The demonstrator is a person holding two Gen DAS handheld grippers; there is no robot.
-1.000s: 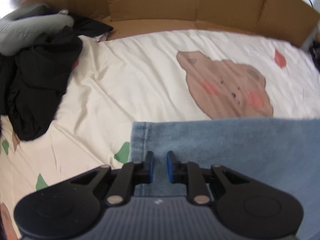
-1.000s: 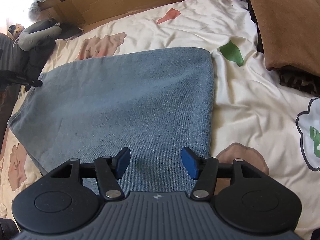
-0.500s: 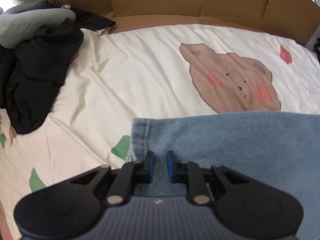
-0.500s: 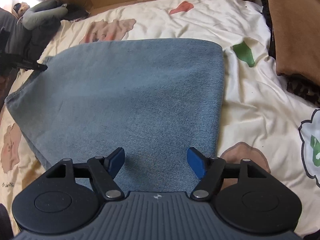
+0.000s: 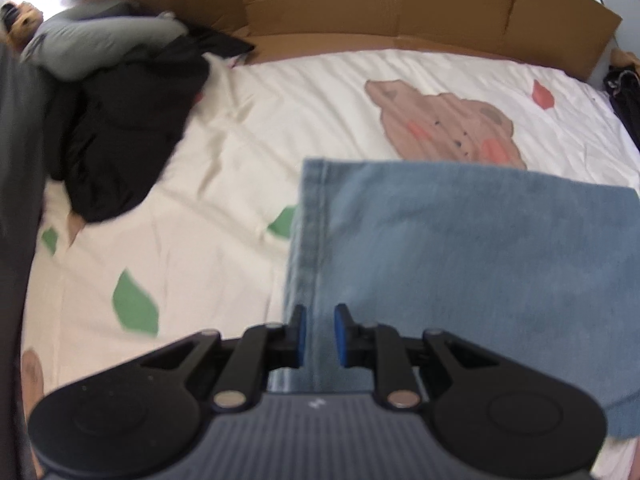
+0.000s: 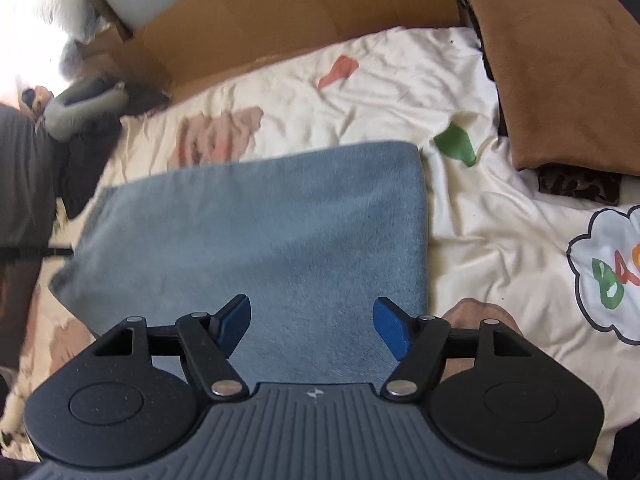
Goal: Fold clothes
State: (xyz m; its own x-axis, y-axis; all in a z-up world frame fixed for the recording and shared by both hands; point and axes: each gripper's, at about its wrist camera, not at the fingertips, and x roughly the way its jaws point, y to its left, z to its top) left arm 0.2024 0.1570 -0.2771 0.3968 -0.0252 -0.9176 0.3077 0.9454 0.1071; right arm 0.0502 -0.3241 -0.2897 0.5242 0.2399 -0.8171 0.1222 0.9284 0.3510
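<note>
"BA" letters on bedsheet (image 6: 520, 248) cloud print

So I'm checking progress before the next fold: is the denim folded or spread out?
Folded. The denim lies as a compact rectangle with a rounded, doubled edge on its right side, on the bedsheet. How many layers, cannot tell.

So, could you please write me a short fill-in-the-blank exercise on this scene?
1. The left gripper is nearly shut on the hemmed edge of the ____ jeans.
2. The right gripper hovers over the jeans with its jaws ____.
3. The brown cloth lies to the ____ of the jeans.
4. Cardboard stands along the ____ edge of the bedsheet.

Missing: blue; open; right; far
</note>
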